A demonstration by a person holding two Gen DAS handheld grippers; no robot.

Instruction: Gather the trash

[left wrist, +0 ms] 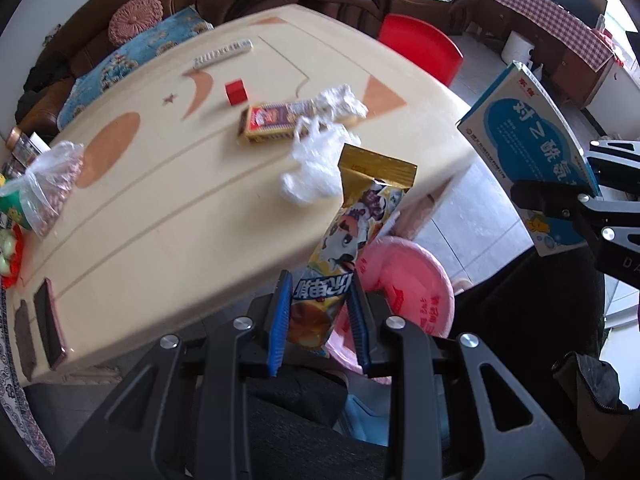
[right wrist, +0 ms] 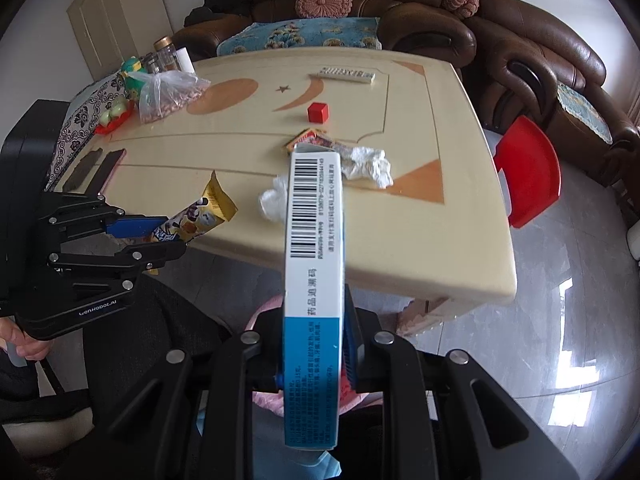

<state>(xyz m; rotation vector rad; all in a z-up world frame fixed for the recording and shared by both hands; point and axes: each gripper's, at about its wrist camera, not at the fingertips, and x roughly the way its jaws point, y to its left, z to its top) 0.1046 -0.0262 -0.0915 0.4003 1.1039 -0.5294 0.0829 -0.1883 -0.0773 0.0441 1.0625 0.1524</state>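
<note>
My left gripper (left wrist: 320, 300) is shut on a yellow snack wrapper (left wrist: 356, 224), held up over the table's near edge above a pink basin (left wrist: 404, 280); the left gripper also shows in the right wrist view (right wrist: 160, 236) with the wrapper (right wrist: 204, 212). My right gripper (right wrist: 312, 344) is shut on a blue and white medicine box (right wrist: 314, 240), also seen in the left wrist view (left wrist: 528, 148). On the cream table (left wrist: 160, 200) lie a yellow-red carton (left wrist: 272, 120), a crumpled white tissue (left wrist: 340, 100) and a clear plastic bag (left wrist: 316, 164).
A red cube (left wrist: 235, 92), a remote (left wrist: 224, 53), a bag of nuts (left wrist: 56, 184), jars and a phone (left wrist: 48, 324) are on the table. A red stool (left wrist: 420, 48) and brown sofas (right wrist: 520, 40) stand beyond it.
</note>
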